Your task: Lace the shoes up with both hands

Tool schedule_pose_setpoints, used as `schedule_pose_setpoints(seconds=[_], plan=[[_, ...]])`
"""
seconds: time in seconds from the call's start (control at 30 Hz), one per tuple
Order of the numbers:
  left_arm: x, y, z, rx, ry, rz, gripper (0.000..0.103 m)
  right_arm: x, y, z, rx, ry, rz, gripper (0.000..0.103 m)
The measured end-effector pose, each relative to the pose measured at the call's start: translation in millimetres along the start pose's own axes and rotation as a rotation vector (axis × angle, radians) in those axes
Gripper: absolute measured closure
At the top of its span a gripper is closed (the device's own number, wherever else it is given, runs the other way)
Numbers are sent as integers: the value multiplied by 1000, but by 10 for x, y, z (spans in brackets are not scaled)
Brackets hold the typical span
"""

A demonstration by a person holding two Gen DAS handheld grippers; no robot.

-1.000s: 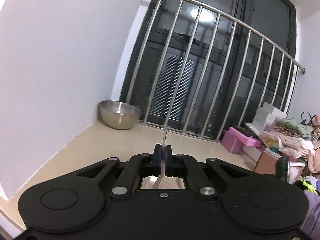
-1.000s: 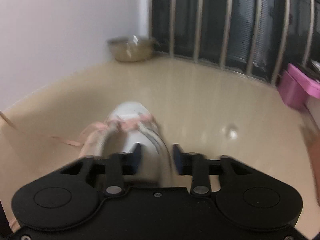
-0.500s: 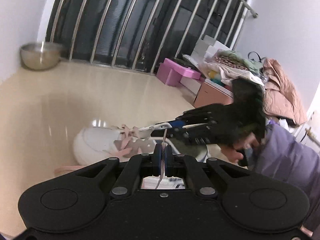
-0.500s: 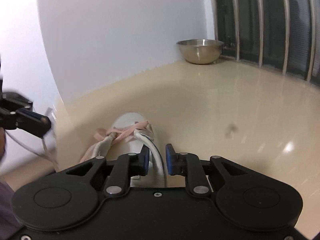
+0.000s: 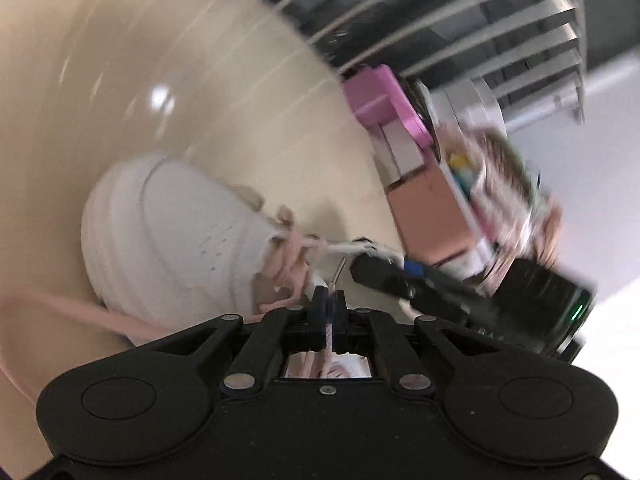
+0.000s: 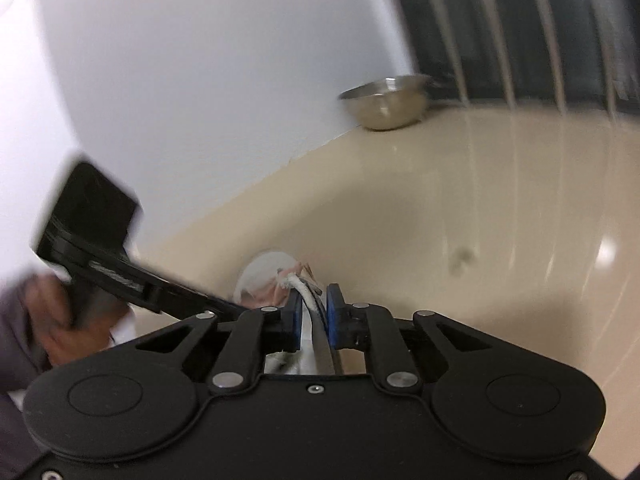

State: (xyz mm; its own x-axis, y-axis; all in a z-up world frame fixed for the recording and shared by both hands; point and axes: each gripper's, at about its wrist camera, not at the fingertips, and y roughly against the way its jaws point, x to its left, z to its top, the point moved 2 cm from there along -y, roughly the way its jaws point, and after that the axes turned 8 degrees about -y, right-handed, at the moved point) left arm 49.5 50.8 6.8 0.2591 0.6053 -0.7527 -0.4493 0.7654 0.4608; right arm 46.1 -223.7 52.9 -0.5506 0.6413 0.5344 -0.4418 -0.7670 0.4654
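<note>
— Beige glossy floor [image 5: 120, 80] fills most of both views. Where is the shoe?

— My white shoe [image 5: 168, 232] lies on that floor at lower left of the left wrist view, toe toward the left edge. In the right wrist view only its toe peeks out just above my fingers at lower centre.

— And the lace?

— The pink lace [image 5: 292, 248] already crosses the eyelets nearest the toe, with a loose length trailing off toward the lower left. My left gripper [image 5: 329, 300] is pressed together on the lace's tip end, just beside the eyelets.

— The other hand?

— My right gripper [image 6: 313, 304] has its jaws just drawn in around the shoe's white collar edge [image 6: 306, 300], steadying it; I can't tell if the pads truly press it.

— How far along?

— I judge it partway: lower crossings done, upper eyelets left, no bow tied.

— Anything readable?

— No brand or writing legible; everything is blurred. Farther out, a steel bowl [image 6: 386, 102] sits by the wall, pink boxes [image 5: 384, 104] at the upper right.
</note>
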Motion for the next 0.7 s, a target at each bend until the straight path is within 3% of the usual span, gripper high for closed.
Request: schedule_pose_setpoints(seconds=[0.13, 0.37, 0.53, 0.7], plan=[[34, -11, 77, 17, 84, 2, 99, -167, 42, -98, -41, -178, 39, 89], [217, -35, 55, 27, 220, -53, 99, -314, -25, -178, -77, -371, 41, 88], [218, -107, 225, 119, 216, -39, 99, -254, -69, -210, -101, -385, 15, 88], [218, -123, 220, 114, 205, -47, 99, -230, -105, -243, -130, -390, 7, 88]])
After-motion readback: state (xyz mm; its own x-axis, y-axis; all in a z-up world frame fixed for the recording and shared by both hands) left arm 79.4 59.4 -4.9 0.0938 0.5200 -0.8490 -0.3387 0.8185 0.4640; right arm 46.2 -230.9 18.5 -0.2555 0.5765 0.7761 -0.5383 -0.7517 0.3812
